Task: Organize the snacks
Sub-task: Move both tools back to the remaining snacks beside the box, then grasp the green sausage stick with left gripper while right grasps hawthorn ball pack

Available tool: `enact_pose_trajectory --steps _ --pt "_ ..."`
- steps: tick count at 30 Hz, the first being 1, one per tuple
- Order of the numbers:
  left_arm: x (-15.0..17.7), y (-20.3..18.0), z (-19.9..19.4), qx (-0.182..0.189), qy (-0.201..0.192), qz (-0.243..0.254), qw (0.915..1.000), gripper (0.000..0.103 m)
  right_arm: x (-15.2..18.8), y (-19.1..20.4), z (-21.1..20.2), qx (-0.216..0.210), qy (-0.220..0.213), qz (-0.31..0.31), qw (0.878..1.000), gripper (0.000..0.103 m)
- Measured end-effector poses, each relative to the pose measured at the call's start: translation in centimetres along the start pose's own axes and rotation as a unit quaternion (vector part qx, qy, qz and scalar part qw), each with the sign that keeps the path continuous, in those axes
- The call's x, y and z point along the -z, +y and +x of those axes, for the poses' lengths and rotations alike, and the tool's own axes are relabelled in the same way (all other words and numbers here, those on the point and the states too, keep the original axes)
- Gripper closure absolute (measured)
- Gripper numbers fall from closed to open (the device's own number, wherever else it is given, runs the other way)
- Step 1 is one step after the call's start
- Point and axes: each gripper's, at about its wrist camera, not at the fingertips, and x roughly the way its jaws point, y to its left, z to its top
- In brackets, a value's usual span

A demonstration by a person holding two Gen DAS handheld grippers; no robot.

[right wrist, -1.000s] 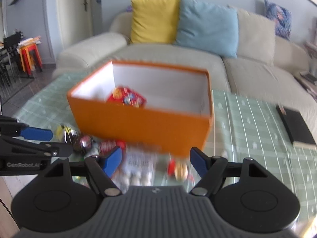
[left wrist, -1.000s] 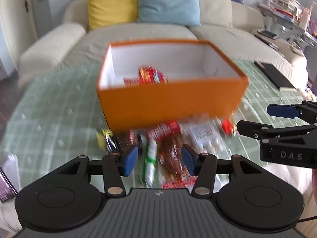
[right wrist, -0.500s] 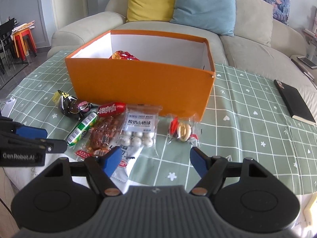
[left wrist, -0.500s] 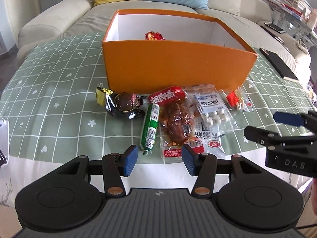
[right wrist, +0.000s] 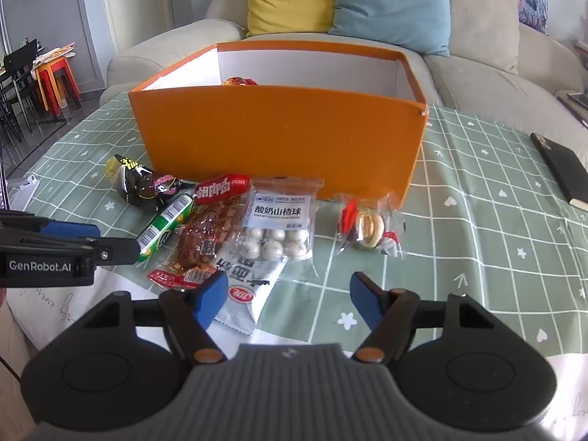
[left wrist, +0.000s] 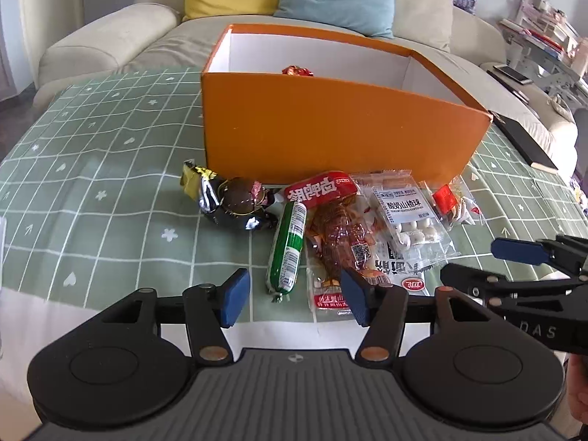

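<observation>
Box [left wrist: 330, 139] on tabletop [left wrist: 92, 169], sofa [right wrist: 496, 84] behind it. One wrapped snack [right wrist: 239, 81] inside box. Before box I see row of snacks: foil candy [left wrist: 235, 204] leftmost, then sausage stick [left wrist: 288, 250], meat pack [left wrist: 338, 242], ball pack [left wrist: 408, 220], small pack [right wrist: 367, 226] rightmost. Notebook [right wrist: 562, 169] far right on tabletop. My left gripper [left wrist: 294, 301] near sausage stick, right gripper [right wrist: 286, 299] beside it.

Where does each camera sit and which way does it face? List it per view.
Left wrist: on the left tool, looking forward and down at the snacks before the orange box; the right tool shows at right.
Right wrist: on the right tool, same aim; the left tool shows at left.
Shared: box, snacks, sofa.
</observation>
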Motion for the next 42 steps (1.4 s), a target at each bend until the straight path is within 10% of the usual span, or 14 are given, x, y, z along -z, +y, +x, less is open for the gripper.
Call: enact_pose_trajectory --steps 37,42 --pt "-3.3 0.6 6.0 0.024 0.05 0.023 0.9982 0.062 -3.7 -0.2 7.4 -0.026 0.018 0.013 0.999 0.044" --pt "-3.1 0.0 5.9 0.018 0.054 0.029 0.9979 0.078 -3.8 -0.2 7.0 -0.024 0.016 0.007 1.0 0.046"
